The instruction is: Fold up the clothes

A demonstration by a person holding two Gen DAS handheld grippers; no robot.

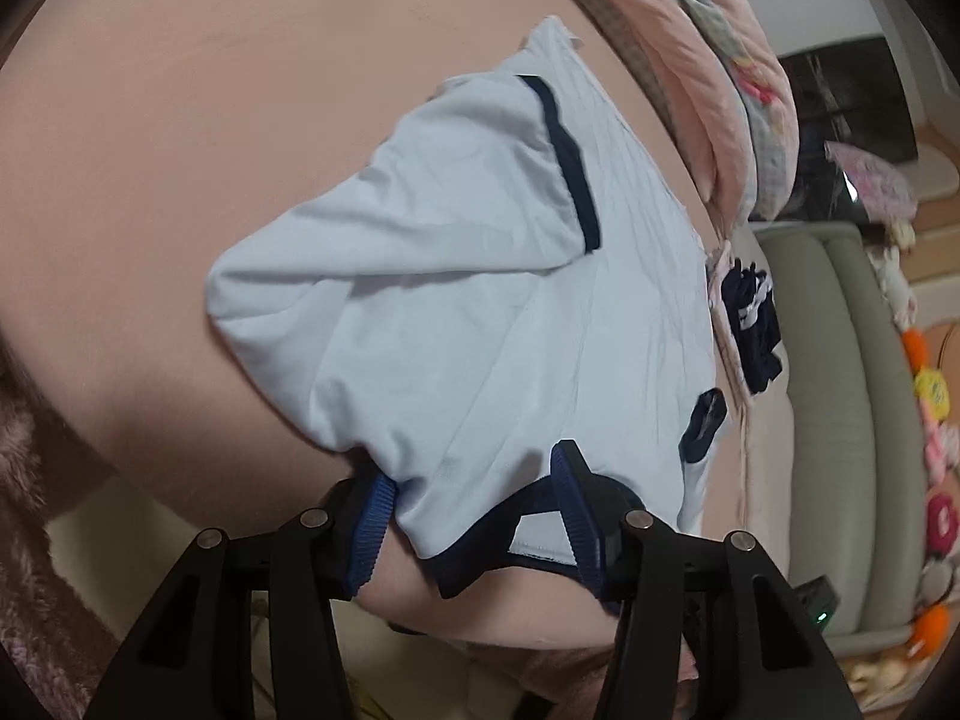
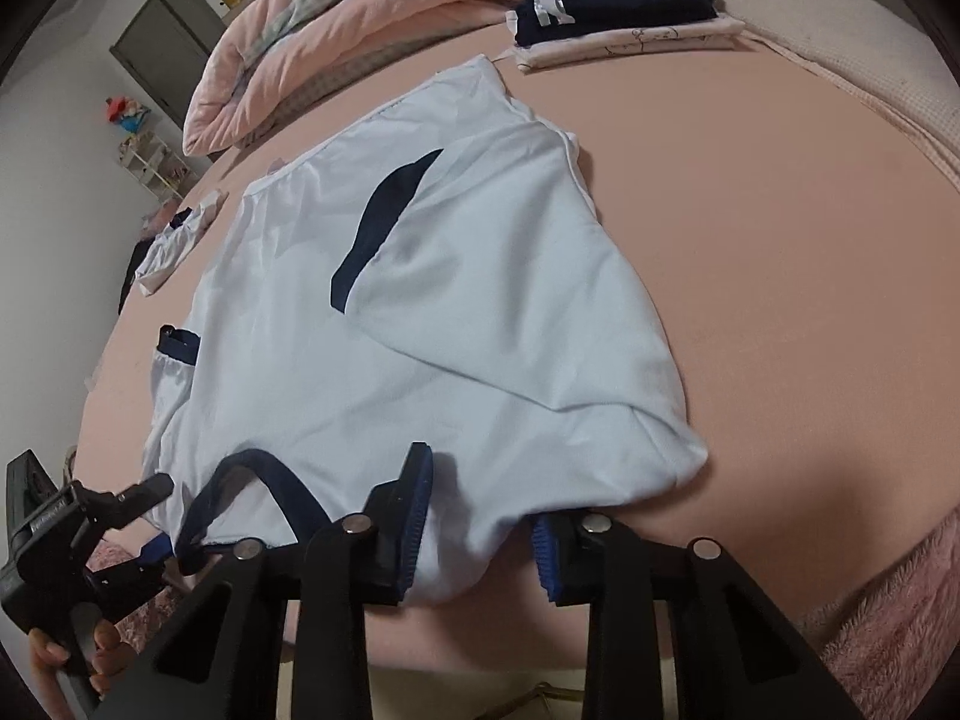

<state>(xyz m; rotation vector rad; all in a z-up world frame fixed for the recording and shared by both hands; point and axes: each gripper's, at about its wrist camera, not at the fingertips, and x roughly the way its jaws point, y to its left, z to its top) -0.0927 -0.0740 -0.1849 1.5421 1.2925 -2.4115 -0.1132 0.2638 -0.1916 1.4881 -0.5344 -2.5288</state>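
We find no text, label, brand or number that can be read in either view. Faint print on the left gripper (image 2: pixel 90 516) body is too small and blurred to make out.

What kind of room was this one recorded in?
Most likely a bedroom in a home. The shirt lies on a bed with a pink sheet, a rolled quilt and folded clothes sit at its far edge, and soft toys line the side.

Shirt (image 2: pixel 420 312) on bed (image 2: pixel 750 210); folded stack (image 2: pixel 618 18) behind, quilt (image 2: pixel 336 30) beside.
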